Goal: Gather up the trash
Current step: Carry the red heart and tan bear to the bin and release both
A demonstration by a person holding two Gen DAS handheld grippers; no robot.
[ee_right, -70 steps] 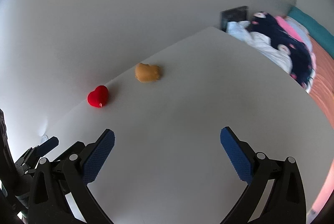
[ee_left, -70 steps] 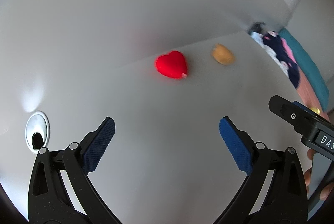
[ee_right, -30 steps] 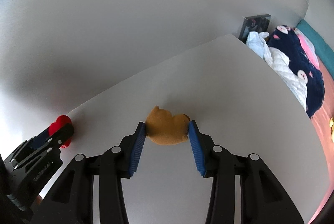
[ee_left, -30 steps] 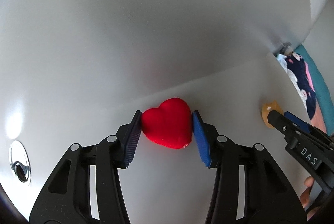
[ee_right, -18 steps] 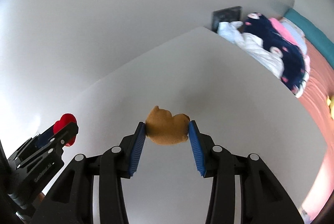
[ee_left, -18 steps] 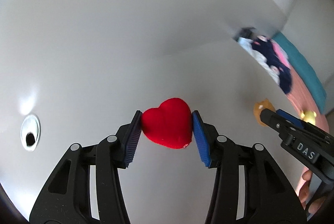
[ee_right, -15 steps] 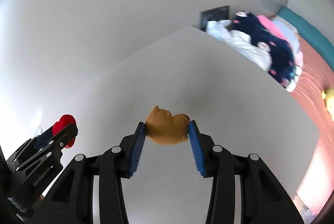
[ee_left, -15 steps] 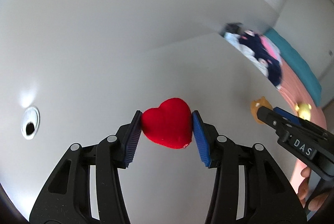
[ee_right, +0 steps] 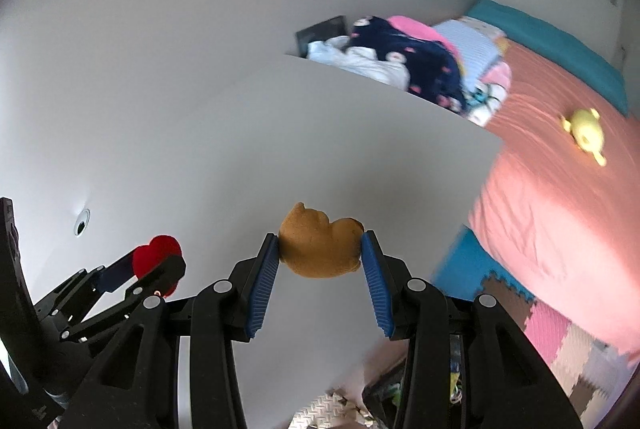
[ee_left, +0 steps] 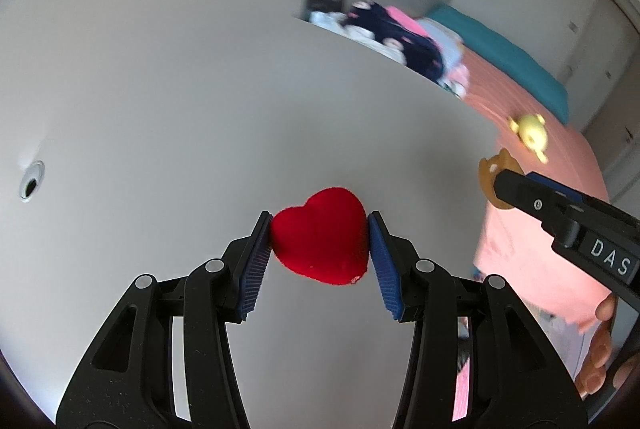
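Two blue pads of the left gripper point(ee_left: 320, 249) are pressed against a red heart point(ee_left: 322, 237), held at lower centre of the left wrist view above the white table point(ee_left: 200, 109). At right, the right gripper point(ee_left: 496, 185) is seen with a tan toy point(ee_left: 490, 175). In the right wrist view, the tan toy point(ee_right: 320, 247) is clamped between the right gripper's point(ee_right: 320, 253) pads at lower centre; at lower left, the heart point(ee_right: 154, 255) is seen in the left gripper point(ee_right: 152, 265). A pink bed point(ee_right: 560, 189) lies at right.
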